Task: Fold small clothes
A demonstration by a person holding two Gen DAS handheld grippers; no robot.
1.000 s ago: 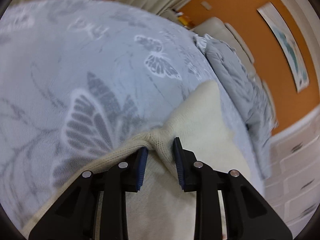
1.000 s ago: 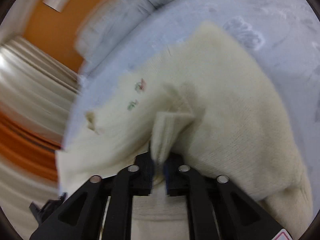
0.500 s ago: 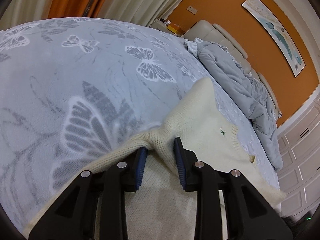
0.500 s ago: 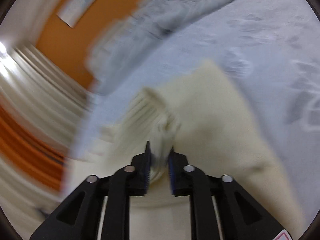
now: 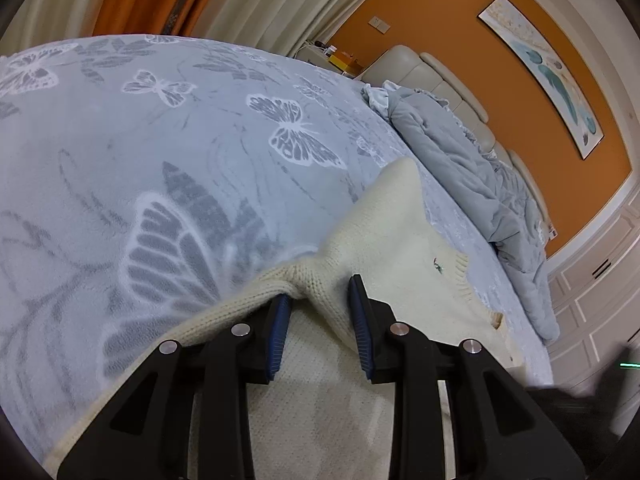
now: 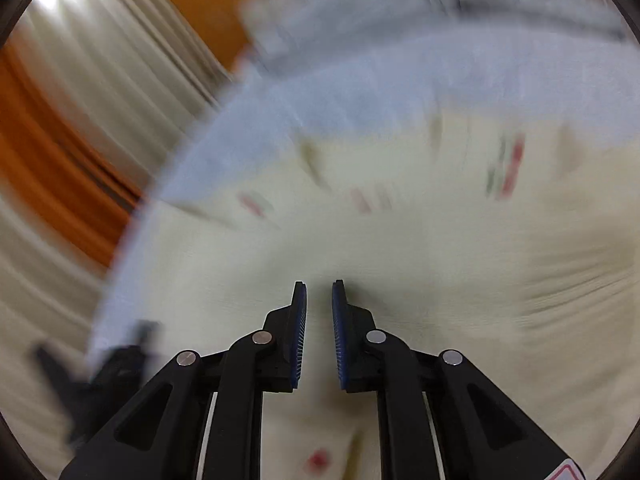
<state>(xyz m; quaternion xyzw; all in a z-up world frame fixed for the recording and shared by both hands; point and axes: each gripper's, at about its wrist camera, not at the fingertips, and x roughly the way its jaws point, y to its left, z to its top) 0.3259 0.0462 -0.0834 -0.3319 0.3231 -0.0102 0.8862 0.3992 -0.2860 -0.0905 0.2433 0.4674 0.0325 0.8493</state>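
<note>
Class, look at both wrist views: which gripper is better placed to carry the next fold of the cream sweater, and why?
Left, probably. The left gripper already pinches a ridge of the cream sweater on the butterfly blanket. The right gripper holds nothing, and its view is motion-blurred.

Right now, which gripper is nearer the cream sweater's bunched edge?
Left. The left gripper pinches that bunched edge; the right gripper hangs empty over the flat middle of the cream sweater.

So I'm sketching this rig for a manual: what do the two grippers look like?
Both match: the left gripper and right gripper have black angular plastic fingers with cut-out linkages, round silver pins and ribbed blue pads. The right one shows a red-edged sticker at its lower corner.
</note>
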